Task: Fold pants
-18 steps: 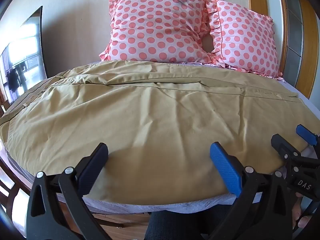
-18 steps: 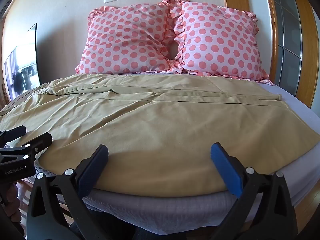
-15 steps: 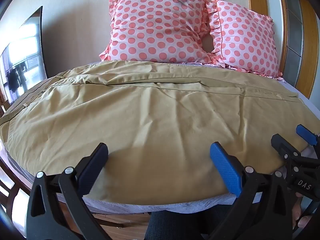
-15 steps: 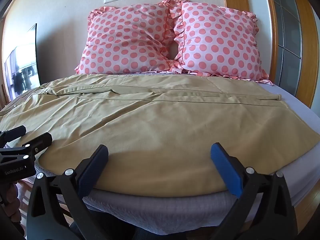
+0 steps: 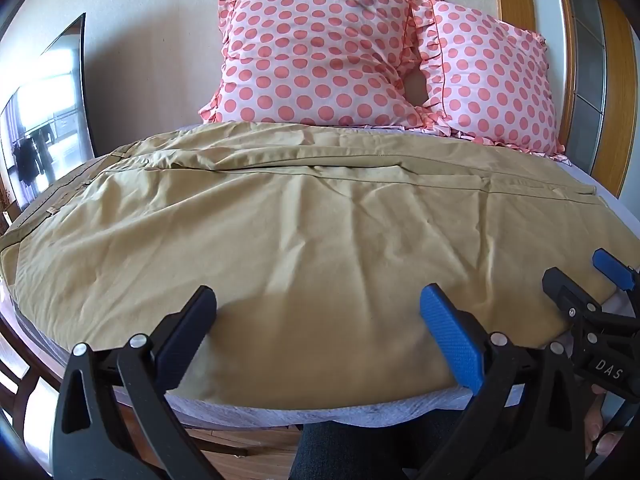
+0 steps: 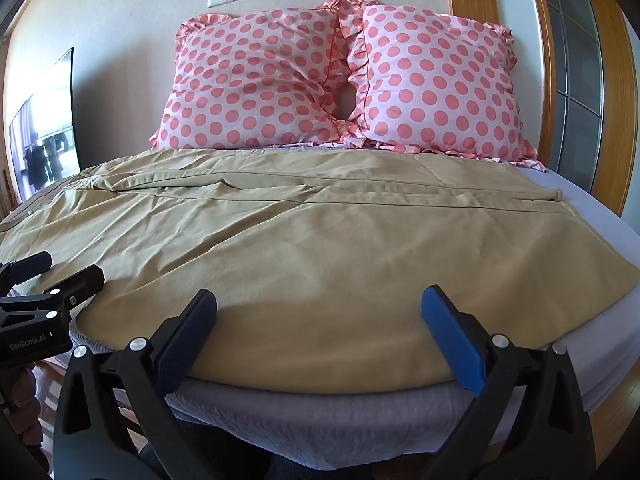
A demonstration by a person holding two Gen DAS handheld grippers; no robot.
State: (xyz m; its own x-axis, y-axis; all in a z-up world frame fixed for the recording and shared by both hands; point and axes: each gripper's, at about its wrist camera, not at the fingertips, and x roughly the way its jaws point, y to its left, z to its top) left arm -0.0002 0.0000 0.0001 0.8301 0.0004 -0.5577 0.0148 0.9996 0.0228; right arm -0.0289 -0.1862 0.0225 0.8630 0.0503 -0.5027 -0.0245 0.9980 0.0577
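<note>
While one pair of tan pants point(image 5: 304, 232) lay flat below two dotted pillows point(image 5: 320, 56), my left gripper point(image 5: 316, 332) and right gripper point(image 6: 320, 332) hovered with jaws wide, holding nothing.

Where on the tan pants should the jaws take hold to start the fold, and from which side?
Probably the near long edge of the pants, where the fabric runs along the front of the bed and a thin hem is exposed. Come in low from the front, left gripper and right gripper spaced apart, both open and already facing that edge.
</note>
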